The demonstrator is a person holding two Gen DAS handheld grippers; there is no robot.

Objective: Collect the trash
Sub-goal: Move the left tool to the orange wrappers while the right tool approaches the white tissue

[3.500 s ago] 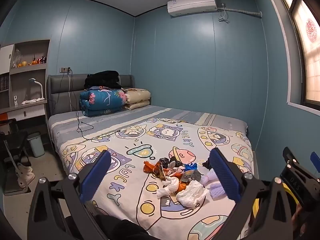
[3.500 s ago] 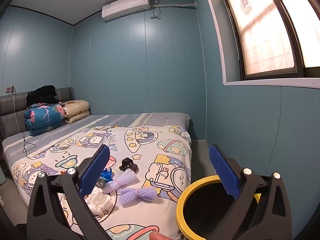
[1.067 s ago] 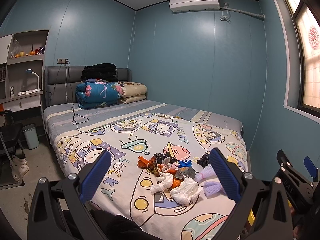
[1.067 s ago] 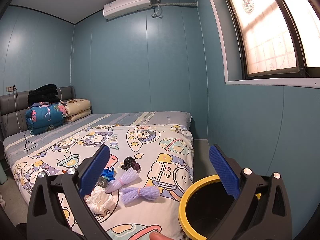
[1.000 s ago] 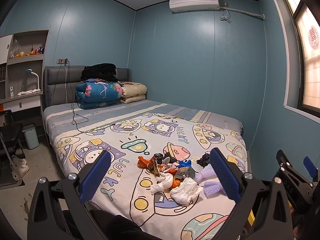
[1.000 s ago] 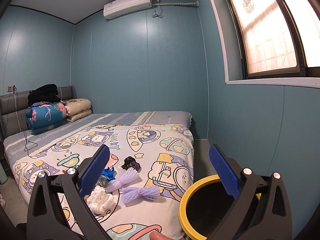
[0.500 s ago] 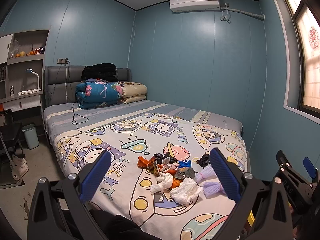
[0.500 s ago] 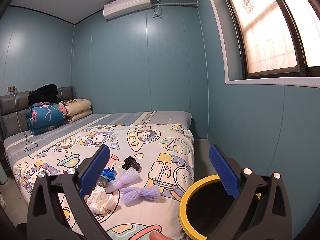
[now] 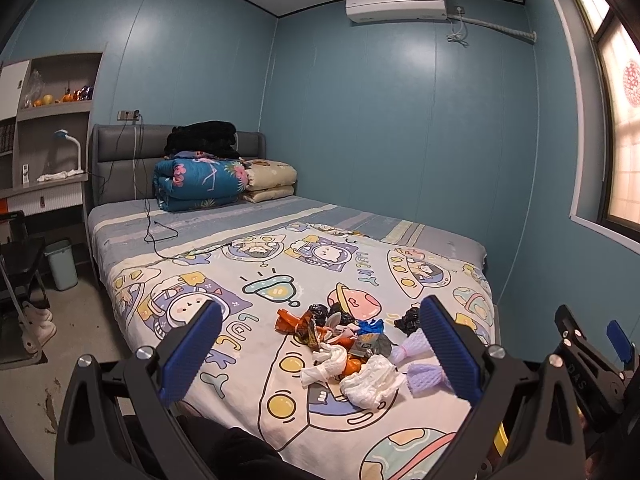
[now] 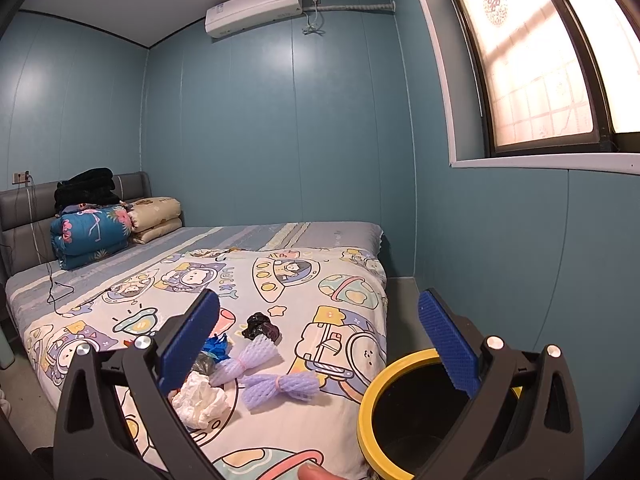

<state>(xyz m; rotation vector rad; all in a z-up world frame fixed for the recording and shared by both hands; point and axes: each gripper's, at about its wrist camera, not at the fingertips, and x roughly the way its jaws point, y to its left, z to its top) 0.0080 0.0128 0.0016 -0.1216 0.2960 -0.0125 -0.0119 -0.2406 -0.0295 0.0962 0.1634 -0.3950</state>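
Observation:
A heap of trash (image 9: 340,340) lies near the foot of the bed: orange wrappers, black bags, a blue scrap, crumpled white tissue (image 9: 370,376) (image 10: 200,398) and two purple foam nets (image 10: 280,388) (image 9: 424,372). A black bin with a yellow rim (image 10: 384,376) stands by the bed's right corner. My left gripper (image 9: 316,348) is open and empty, held back from the heap. My right gripper (image 10: 318,344) is open and empty, between the nets and the bin; it also shows in the left wrist view (image 9: 592,360).
The bed (image 9: 248,272) has a cartoon sheet, folded quilts (image 9: 200,184) at the headboard and a black cable (image 9: 160,236). A desk with shelves, a chair and a small bin (image 9: 62,264) stand left. A blue wall and window (image 10: 532,60) are right.
Since 3.5 s ago both grippers have drawn back a little and risen; the view has been almost still over the last second. Both stay open and empty.

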